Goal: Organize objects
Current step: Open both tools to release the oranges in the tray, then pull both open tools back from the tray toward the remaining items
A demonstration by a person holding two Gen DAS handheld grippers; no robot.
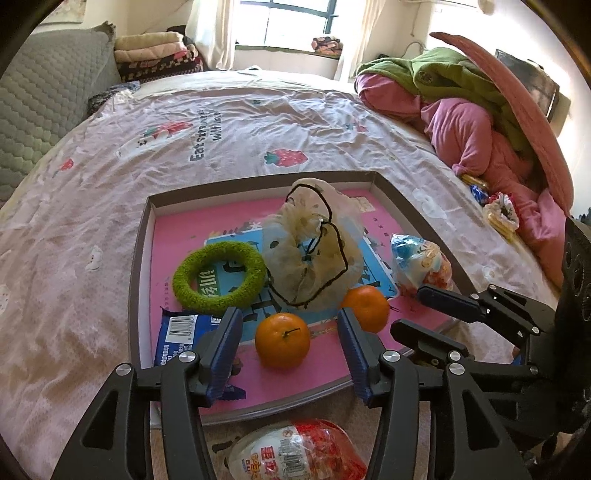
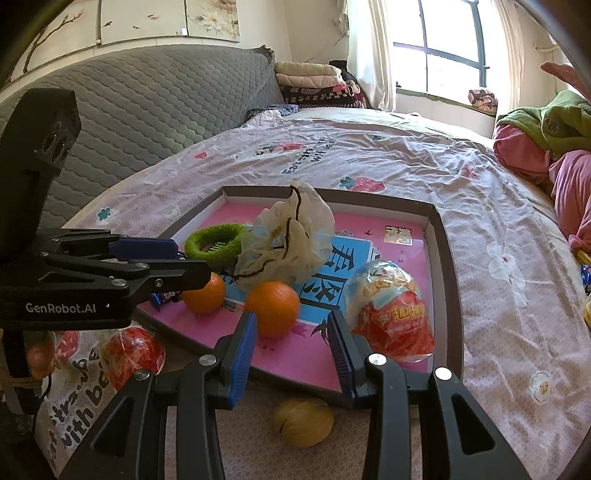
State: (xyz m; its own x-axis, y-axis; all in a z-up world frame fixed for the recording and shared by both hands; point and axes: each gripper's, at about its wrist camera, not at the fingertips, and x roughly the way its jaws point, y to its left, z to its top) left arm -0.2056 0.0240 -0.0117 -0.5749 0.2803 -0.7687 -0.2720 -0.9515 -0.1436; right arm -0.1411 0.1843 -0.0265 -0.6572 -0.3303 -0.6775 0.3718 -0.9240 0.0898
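The left gripper (image 1: 290, 328) is hovering with its jaws apart around a tangerine (image 1: 282, 345) lying near the front edge of the shallow box lid (image 1: 142, 236) on the bed (image 1: 110, 184), pads not touching it. The right gripper (image 2: 291, 343) is holding its jaws apart and empty, a second tangerine (image 2: 272, 308) lying just beyond them.

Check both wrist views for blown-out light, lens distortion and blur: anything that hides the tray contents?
Left wrist view: window blown out, bed bulging with fisheye curve, dark corners; tray and near orange sharp. Right wrist view: same window glare and curvature; tray contents evenly lit, no motion blur.
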